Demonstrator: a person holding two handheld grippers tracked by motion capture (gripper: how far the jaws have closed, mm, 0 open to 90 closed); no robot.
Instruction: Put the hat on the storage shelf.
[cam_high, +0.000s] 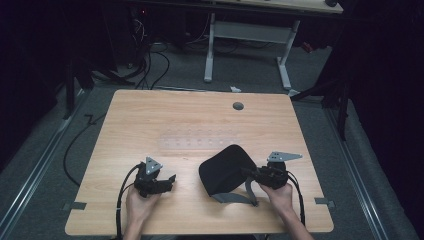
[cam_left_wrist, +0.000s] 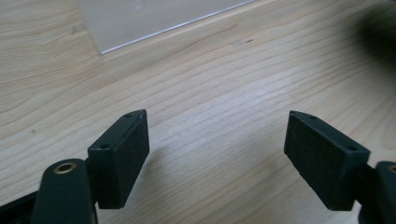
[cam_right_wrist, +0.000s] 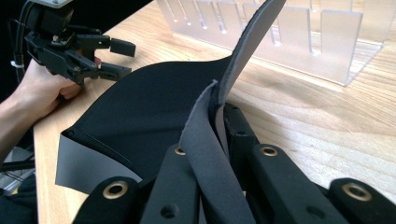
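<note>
A black fabric pad (cam_high: 225, 167) with a grey strap (cam_high: 237, 198) lies on the wooden table (cam_high: 200, 110), right of centre near the front. My right gripper (cam_high: 248, 173) is shut on the grey strap at the pad's right edge; in the right gripper view the strap (cam_right_wrist: 247, 42) rises from between the closed jaws (cam_right_wrist: 219, 126), with the black pad (cam_right_wrist: 149, 102) spread out beyond. My left gripper (cam_high: 171, 181) is open just left of the pad, holding nothing. The left gripper view has it (cam_left_wrist: 217, 154) over bare wood.
A clear plastic slotted rack (cam_high: 197, 141) stands at mid-table behind the pad, and it is also in the right gripper view (cam_right_wrist: 289, 32). A grey grommet (cam_high: 238, 106) sits near the far edge. Beyond the table stand a white desk frame (cam_high: 247, 35) and floor cables (cam_high: 150, 65).
</note>
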